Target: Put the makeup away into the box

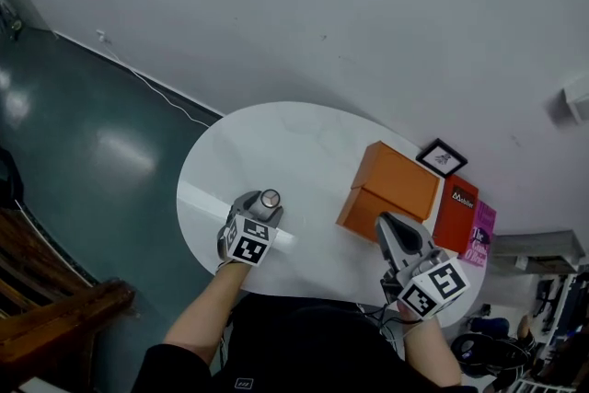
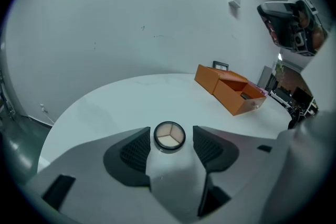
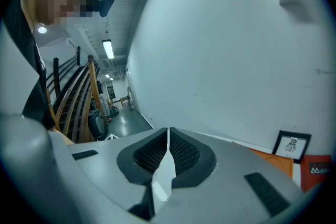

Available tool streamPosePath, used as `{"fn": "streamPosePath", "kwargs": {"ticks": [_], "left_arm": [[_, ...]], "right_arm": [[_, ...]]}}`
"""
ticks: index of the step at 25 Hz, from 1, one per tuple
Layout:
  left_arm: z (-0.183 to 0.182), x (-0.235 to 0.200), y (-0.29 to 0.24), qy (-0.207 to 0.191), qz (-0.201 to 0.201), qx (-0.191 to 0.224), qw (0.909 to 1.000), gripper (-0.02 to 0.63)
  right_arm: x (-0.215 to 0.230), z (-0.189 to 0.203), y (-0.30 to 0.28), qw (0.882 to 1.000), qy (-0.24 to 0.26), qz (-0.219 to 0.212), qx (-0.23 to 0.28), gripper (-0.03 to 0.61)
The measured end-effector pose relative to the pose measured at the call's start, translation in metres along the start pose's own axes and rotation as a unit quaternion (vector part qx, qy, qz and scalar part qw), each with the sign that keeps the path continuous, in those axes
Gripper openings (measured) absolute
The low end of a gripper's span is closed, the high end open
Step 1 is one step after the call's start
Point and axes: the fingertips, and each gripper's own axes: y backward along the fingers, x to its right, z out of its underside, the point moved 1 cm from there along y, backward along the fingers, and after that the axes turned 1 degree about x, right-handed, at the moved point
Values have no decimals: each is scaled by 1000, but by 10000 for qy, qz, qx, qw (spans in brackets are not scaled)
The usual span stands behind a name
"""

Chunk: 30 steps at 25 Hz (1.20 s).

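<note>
Left tool [image 2: 171, 130] spread wide around round compact [image 2: 169, 136]; right tool [image 3: 167, 134] pressed together, empty; orange box [image 2: 233, 99] contents indistinct.

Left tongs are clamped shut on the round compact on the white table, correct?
Not quite. The left tongs stand open, not clamped. The round compact lies between them on the white table with a gap on either side, so nothing grips it. The left gripper view shows this.
</note>
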Motion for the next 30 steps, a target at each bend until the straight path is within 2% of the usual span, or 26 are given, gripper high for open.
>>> {"fn": "streamPosePath", "kwargs": {"ticks": [4, 5, 13, 21, 30], "left_arm": [[5, -2, -11, -51, -58, -209, 9998, 253], [7, -2, -13, -82, -65, -276, 9996, 221], [9, 0, -15, -239, -271, -534, 9979, 218], [-39, 45, 25, -111, -541, -36, 9985, 218], [-108, 145, 47, -111, -650, 424, 9969, 218]], "right_arm": [[10, 3, 16, 9997, -134, 183, 10, 41], [12, 2, 20, 9996, -150, 224, 33, 41], [36, -2, 56, 9981, -302, 310, 437, 41], [74, -10, 108, 9967, -227, 247, 735, 41], [117, -1, 165, 9938, -383, -104, 1034, 41]]}}
